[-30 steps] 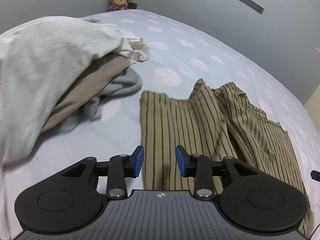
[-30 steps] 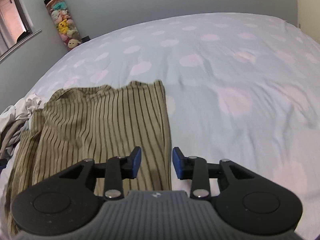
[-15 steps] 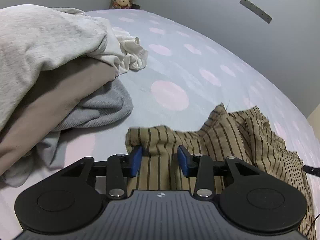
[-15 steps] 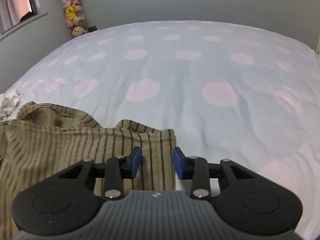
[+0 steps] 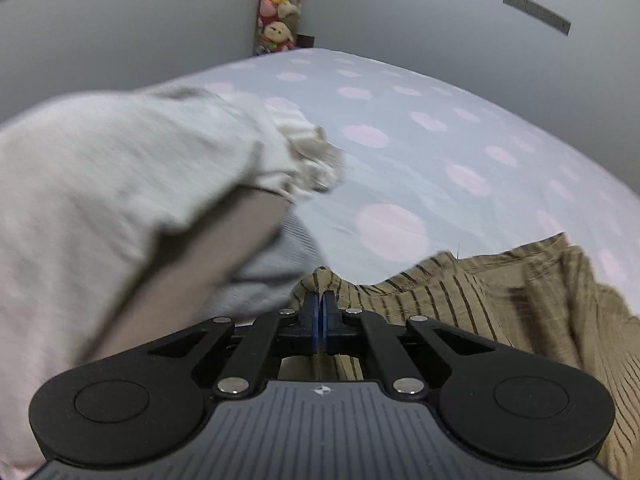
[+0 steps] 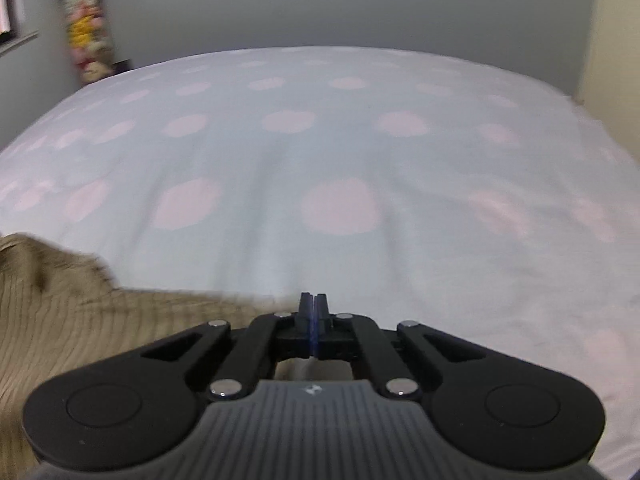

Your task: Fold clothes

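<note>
Left wrist view: left gripper [image 5: 319, 300] pinches the striped cloth's [image 5: 480, 304] near-left corner; right gripper [image 6: 313, 304] is closed, its hold unclear.

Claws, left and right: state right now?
Left claw: shut on the striped garment edge.
Right claw: shut; whether it pinches the striped garment cannot be told.

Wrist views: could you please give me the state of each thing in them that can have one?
left gripper, fingers just closed, shut on a corner of the striped garment.
right gripper, fingers just closed, shut; cloth between them cannot be told.
striped garment, rumpled, unfolded, lying on the bed.
clothes pile, unfolded heap beside it.
</note>
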